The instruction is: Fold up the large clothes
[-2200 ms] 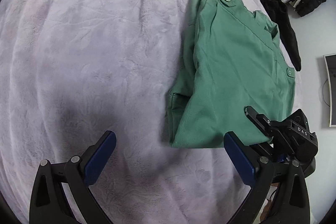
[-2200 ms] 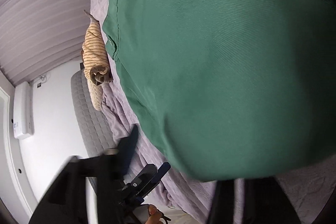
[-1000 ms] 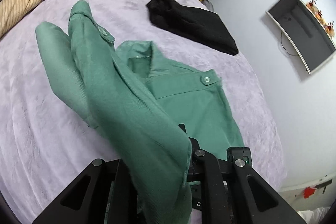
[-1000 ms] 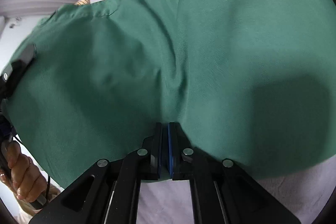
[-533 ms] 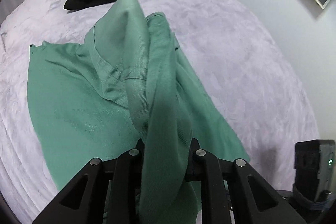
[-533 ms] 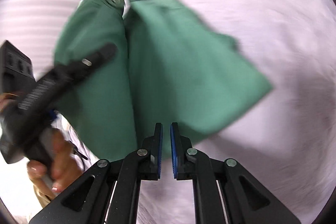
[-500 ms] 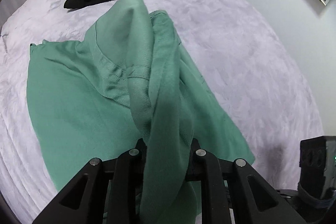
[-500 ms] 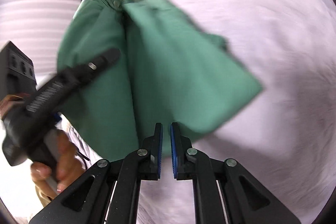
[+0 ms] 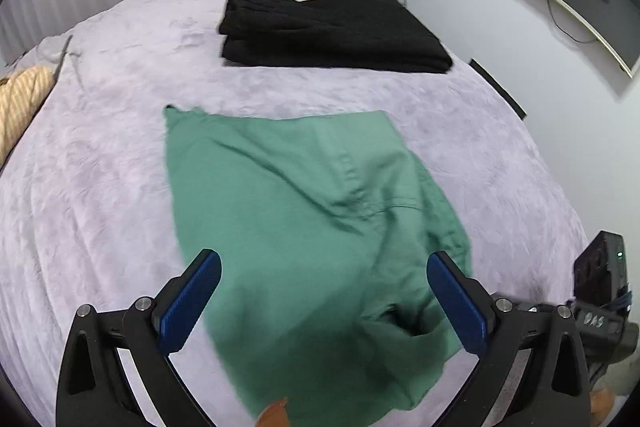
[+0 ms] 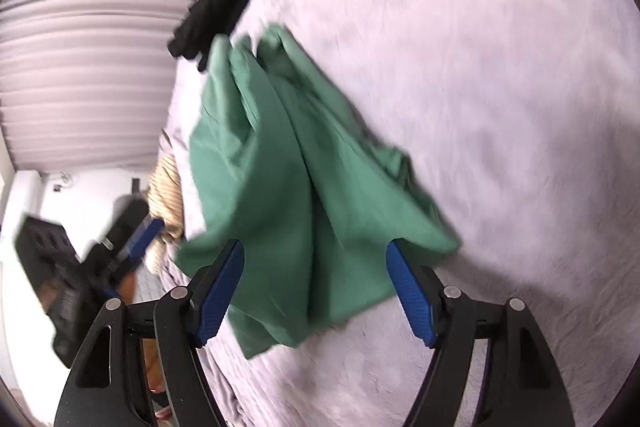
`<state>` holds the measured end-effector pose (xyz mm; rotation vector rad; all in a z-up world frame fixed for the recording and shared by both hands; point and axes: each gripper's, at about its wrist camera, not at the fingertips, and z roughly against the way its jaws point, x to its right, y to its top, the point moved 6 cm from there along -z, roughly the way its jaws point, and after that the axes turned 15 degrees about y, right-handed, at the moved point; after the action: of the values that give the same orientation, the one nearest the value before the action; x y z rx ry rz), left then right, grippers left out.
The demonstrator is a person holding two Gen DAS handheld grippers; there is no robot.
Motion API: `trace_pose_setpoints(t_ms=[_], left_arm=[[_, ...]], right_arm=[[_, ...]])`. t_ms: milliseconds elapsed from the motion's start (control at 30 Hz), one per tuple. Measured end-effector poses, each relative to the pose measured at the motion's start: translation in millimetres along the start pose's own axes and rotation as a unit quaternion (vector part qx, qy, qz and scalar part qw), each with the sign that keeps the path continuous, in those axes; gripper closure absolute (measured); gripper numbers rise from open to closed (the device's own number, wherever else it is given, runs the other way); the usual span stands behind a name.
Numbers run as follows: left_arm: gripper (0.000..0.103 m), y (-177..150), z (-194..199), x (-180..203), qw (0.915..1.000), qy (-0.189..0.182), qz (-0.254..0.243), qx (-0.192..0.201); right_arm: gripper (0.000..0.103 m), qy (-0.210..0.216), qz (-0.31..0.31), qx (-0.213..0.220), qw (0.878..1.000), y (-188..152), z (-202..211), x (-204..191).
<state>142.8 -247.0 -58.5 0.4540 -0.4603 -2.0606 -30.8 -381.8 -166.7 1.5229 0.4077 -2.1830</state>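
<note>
A green garment (image 9: 304,227) lies folded, still rumpled, on the lilac bedspread (image 9: 100,187), nearer than the folded black clothes (image 9: 328,31). The left gripper (image 9: 324,303) and right gripper (image 10: 316,287) have just sprung wide, holding nothing, cloth slack beneath. This fold looks just released; blur hides details. Next, probably smoothing or another fold.

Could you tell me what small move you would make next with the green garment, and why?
Probably lower the left gripper to press flat the rumpled near-right part of the green garment. Both grippers have just opened and nothing is between the fingers; the right gripper is clear too. The garment lies folded on the purple bedspread, creased there.
</note>
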Motion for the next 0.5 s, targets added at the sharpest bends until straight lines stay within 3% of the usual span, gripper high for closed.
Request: trace_pose_setpoints(t_ms=[133,267,367,433,467,500], left_arm=[[0.000,-18,-27,-61,0.9960,0.079,0.021,-0.036],[0.000,-47,-54,-95,0.9891,0.107,0.058,-0.084],[0.000,-61,-64,-102,0.9854,0.105,0.085,-0.104],[0.000,-66,-65,-102,0.9845,0.104,0.094,-0.105],[0.000,-67,-65,-101,0.9846,0.103,0.095,-0.104],[0.000,-66,-64,-100,0.9851,0.102,0.095,-0.102]], right_arm=[[0.026,0.002,0.039,0.018,0.999,23,16,-25],[0.026,0.003,0.112,-0.034,0.993,41,-22,-71],[0.026,-0.062,0.146,-0.087,0.984,57,-77,-77],[0.027,-0.098,0.132,-0.115,0.980,64,-104,-64],[0.031,-0.115,0.117,-0.128,0.978,63,-108,-53],[0.076,-0.117,0.106,-0.137,0.978,65,-116,-46]])
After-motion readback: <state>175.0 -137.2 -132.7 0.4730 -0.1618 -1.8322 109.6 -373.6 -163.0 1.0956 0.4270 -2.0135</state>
